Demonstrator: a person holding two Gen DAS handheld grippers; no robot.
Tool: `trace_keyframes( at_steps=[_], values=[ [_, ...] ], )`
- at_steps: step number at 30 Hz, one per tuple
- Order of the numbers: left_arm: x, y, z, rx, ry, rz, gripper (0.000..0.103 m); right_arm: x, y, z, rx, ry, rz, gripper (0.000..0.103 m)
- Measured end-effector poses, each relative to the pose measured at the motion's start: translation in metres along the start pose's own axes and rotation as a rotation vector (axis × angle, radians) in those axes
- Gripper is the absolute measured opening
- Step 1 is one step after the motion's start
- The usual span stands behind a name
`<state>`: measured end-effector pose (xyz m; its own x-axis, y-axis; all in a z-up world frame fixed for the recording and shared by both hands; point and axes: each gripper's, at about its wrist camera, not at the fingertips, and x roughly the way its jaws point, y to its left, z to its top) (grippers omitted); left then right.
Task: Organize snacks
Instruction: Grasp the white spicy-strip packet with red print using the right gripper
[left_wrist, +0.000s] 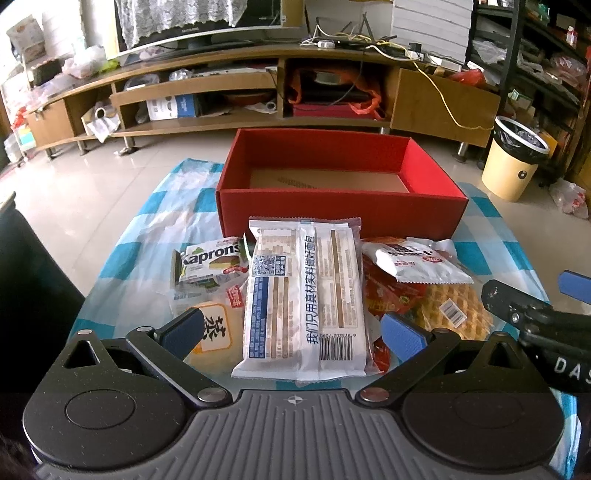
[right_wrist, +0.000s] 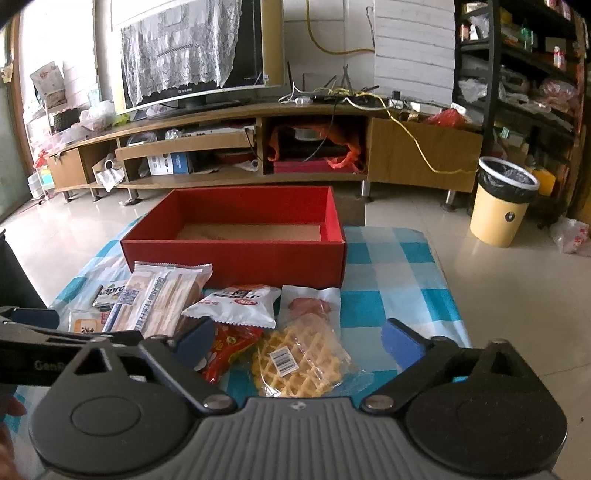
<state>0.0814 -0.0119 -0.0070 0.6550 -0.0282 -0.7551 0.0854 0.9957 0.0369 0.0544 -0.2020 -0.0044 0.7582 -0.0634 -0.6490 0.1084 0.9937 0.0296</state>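
A red box (left_wrist: 341, 214) stands open on a counter (right_wrist: 391, 280) covered with a blue-and-white checked cloth. Its brown cardboard floor is bare as far as the views show. The snacks lie in a loose pile on the near side of the box, none inside it.

Left gripper (left_wrist: 293, 332): the fingers stand wide apart above the pile. A long white bread packet (left_wrist: 301, 299) lies lengthwise between them, far end close to the box wall. Neither pad presses on it. To the left of the bread packet lies a Kaprons wafer pack (left_wrist: 208, 264), and nearer the left finger a pale packet with a yellow label (left_wrist: 214, 328).

Right gripper (right_wrist: 297, 345): the fingers are spread wide, with nothing gripped. Between them lies a clear bag of waffles (right_wrist: 299, 360), barcode sticker up. A red wrapper (right_wrist: 225, 350) lies just beside the left finger (right_wrist: 195, 341). A small white sachet (right_wrist: 236, 304) rests across the red wrapper, and a white pouch with a red picture (right_wrist: 310, 304) lies behind the waffles, near the box.

Beyond the counter stand a low wooden TV stand (right_wrist: 421, 155) and a yellow waste bin (right_wrist: 498, 218) on the tiled floor.
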Motion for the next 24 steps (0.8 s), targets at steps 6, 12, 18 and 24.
trace_keyframes(
  at_steps=[6,12,18,24],
  values=[
    [0.005,0.007,0.000,-0.014,0.007,0.001,0.103,0.006,-0.002,0.003,0.009,0.025,0.025,0.088],
    [0.010,0.019,0.004,-0.048,0.019,0.010,0.103,0.016,0.002,0.021,-0.018,0.035,0.042,0.087],
    [0.015,0.030,0.005,-0.086,0.035,0.014,0.103,0.047,0.021,0.052,-0.066,0.114,0.123,0.075],
    [0.024,0.034,0.001,-0.080,0.064,0.016,0.103,0.102,0.041,0.059,-0.098,0.297,0.175,0.065]
  ],
)
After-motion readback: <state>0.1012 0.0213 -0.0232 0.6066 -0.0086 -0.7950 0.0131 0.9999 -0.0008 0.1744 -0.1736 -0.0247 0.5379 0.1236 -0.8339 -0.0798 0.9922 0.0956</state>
